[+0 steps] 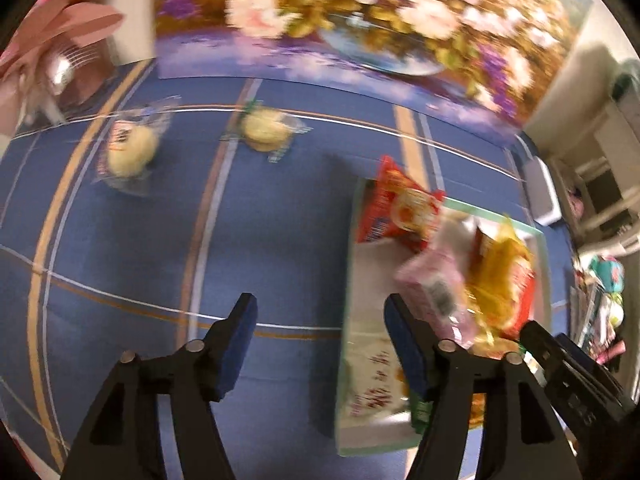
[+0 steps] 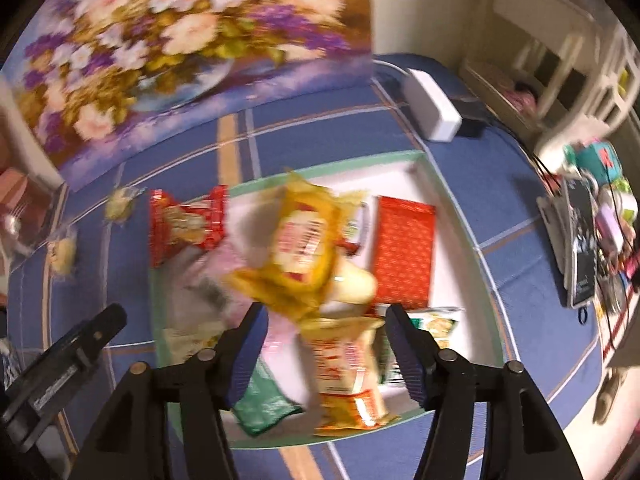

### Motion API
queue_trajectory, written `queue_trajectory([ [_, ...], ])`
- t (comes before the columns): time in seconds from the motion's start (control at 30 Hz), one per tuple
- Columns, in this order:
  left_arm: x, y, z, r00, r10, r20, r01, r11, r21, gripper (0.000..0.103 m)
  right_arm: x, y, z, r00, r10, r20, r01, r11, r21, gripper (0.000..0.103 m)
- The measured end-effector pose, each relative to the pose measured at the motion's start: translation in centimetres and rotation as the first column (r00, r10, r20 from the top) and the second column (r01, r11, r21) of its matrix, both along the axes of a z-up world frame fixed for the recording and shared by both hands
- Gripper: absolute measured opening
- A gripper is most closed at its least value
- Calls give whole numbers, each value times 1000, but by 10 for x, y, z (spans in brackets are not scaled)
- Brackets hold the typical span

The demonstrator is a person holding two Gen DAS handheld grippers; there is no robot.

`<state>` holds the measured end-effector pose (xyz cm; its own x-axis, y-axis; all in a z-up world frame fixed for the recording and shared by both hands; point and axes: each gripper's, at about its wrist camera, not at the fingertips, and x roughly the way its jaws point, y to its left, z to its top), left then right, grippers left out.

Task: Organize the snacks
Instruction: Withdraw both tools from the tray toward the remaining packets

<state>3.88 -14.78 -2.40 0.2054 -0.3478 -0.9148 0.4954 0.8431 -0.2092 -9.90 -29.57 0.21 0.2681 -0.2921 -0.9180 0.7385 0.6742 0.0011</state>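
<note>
Snack tray [image 2: 456, 216] below open right tongs [image 2: 324, 316], nothing gripped

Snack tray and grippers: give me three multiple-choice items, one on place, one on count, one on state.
1. Where does the flat red box lie?
A. inside the tray
B. on the blue cloth
C. against the flower painting

2. How many round wrapped pastries lie on the cloth outside the tray?
A. none
B. two
C. five

3. How is the left gripper?
A. shut on a packet
B. open, holding nothing
C. out of view

Key: 1 A, white tray floor surrounds it. 2 B, one beside another. 3 B, only cloth shows between its pads.
</note>
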Motion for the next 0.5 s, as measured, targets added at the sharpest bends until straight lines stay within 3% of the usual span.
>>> queue_trajectory([
  [0.03,3,2,-1,1000,13,6,-13,1000,6,81,3,4,1,1000,11,4,-11,1000,-1,67],
  [0.33,17,19,-2,996,80,42,-81,996,33,81,16,24,4,998,64,27,-64,998,-16,70],
  [0.4,18,21,-2,995,85,57,-88,995,41,82,17,25,4,997,67,31,-66,998,-19,78],
  [0.5,19,24,-1,991,98,94,-103,993,54,97,17,25,4,996,72,45,-71,997,-16,89],
])
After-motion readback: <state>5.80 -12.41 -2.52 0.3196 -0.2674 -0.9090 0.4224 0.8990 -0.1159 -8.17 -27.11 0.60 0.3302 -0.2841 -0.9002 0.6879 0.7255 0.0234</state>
